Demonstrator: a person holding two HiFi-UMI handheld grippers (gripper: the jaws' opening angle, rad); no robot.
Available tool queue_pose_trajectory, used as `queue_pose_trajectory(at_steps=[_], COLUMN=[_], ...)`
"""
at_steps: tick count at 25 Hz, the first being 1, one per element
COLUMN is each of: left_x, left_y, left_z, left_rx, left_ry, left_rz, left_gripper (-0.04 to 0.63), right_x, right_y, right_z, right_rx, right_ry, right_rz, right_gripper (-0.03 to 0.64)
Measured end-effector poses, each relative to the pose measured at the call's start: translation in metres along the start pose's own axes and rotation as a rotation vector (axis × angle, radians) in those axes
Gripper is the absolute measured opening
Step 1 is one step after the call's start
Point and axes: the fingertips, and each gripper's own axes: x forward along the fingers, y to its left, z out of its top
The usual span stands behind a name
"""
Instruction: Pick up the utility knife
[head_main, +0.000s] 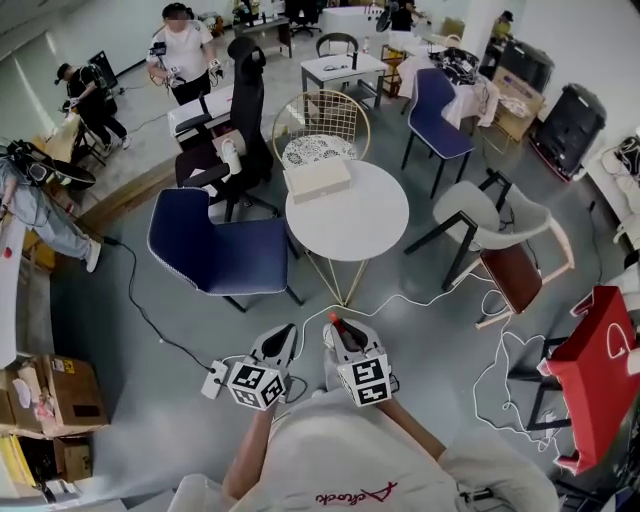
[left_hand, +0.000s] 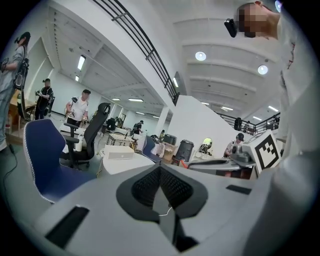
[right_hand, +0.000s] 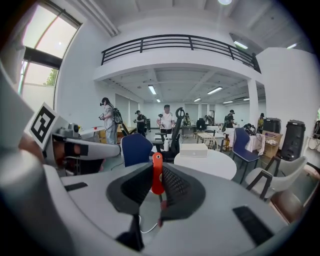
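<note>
Between the fingers (right_hand: 176, 186) of the right gripper (head_main: 343, 338) stands the utility knife (right_hand: 157, 174), its orange end poking up past the dark pads, which are clamped on it from both sides. The left gripper (left_hand: 160, 172) has its fingers (left_hand: 144, 188) together with nothing between them; only floor and a thin white cable show through the slit below the pads. Both grippers sit side by side close in front of the person's body, above the grey floor (head_main: 180, 320) and well apart from the round white desk (head_main: 365, 225) with the pale box (head_main: 317, 179) on it.

Judging from this, the pick-up is as good as done: the knife is off any surface and carried in the air. What seems left is just to keep the hold firm.

Most of the knife is hidden. The pads cover its body, so I cannot tell whether the blade is out or which way it points. From the head view only a small red tip (head_main: 335, 322) shows at the right gripper's front. The people behind are too small to make out what they handle.
</note>
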Motion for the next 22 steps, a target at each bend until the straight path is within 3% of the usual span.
queue_pose_trajectory(at_steps=[12,22], left_x=[-0.011,-0.019], left_y=[-0.039,-0.041], left_z=[-0.015,-0.024], left_rx=[0.005,0.001], left_ry=[-0.001,0.008], left_rz=[-0.048,-0.044], left_gripper=[0.012,0.012], right_x=[-0.045,-0.048], right_y=[0.005,0.01], right_z=[-0.012,-0.013], right_rx=[0.009,0.002], right_ry=[-0.017,-0.03], right_rz=[-0.032,-0.031], right_gripper=[0.064,0.064])
